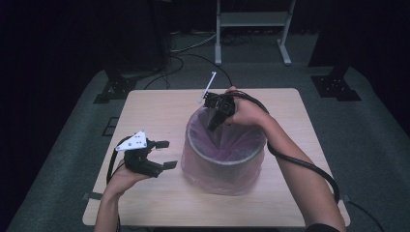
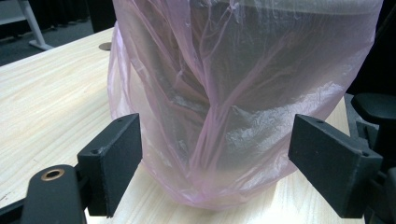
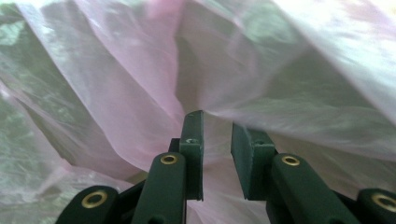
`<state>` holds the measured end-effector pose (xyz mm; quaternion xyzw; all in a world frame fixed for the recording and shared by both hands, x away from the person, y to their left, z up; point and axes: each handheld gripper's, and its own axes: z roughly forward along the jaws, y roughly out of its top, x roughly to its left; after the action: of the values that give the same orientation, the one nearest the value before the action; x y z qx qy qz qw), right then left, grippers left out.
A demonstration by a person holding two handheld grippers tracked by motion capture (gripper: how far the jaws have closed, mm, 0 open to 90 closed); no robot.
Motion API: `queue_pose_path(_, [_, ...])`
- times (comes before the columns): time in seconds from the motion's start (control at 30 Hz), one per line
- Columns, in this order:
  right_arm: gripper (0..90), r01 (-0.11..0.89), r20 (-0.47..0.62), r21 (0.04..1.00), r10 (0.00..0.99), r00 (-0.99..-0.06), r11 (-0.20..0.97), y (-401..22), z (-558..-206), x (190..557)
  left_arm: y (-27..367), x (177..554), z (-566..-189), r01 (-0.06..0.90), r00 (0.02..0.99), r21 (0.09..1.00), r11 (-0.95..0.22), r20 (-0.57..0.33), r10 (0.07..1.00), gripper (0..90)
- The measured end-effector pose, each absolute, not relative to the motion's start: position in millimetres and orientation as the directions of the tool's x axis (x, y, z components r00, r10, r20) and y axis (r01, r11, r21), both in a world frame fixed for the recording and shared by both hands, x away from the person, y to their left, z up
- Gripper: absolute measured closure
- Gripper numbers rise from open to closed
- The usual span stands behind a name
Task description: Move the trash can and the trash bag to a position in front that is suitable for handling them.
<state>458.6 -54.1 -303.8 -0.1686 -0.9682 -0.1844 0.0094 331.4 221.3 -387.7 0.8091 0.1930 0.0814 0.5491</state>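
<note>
On the left side of the wooden table [image 1: 145, 111], the left gripper [image 1: 162, 154] is held in a hand [image 1: 124, 178] and lies low, just above the tabletop. Its two black jaws are wide apart, and nothing is between them. They point at the round bin [image 1: 222, 162], which stands a little way off to their right. In the left gripper view, the two fingers [image 2: 114, 156] stand far apart, one on each side, and the bin's side sits ahead of them in the middle (they do not touch it).

The bin is in the middle of the table, standing upright. A thin pink bag [image 1: 220, 179] goes over it. The bag hangs down the outside all the way to the table, where it bunches up, and it also lines the inside. From close up, the pink bag [image 2: 219, 121] is see-through and full of wrinkles.

At the far right side of the bin's rim, the right gripper [image 1: 212, 126] points down into the bin, held by the other hand [image 1: 244, 113]. In the right gripper view, its fingers [image 3: 194, 149] are only a little apart. A fold of the pink bag [image 3: 140, 93] reaches down to their tips, but I cannot tell if they pinch it. A black cable [image 1: 300, 164] runs back along the arm.
</note>
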Motion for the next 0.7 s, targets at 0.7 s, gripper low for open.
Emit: queue_pose_path(0.7, [49.1,0.369,0.140,0.528,0.350,-0.926,0.765,-104,-287,428,220,332,-392,0.244,0.906,0.908,-0.340,-0.088,0.415,9.6])
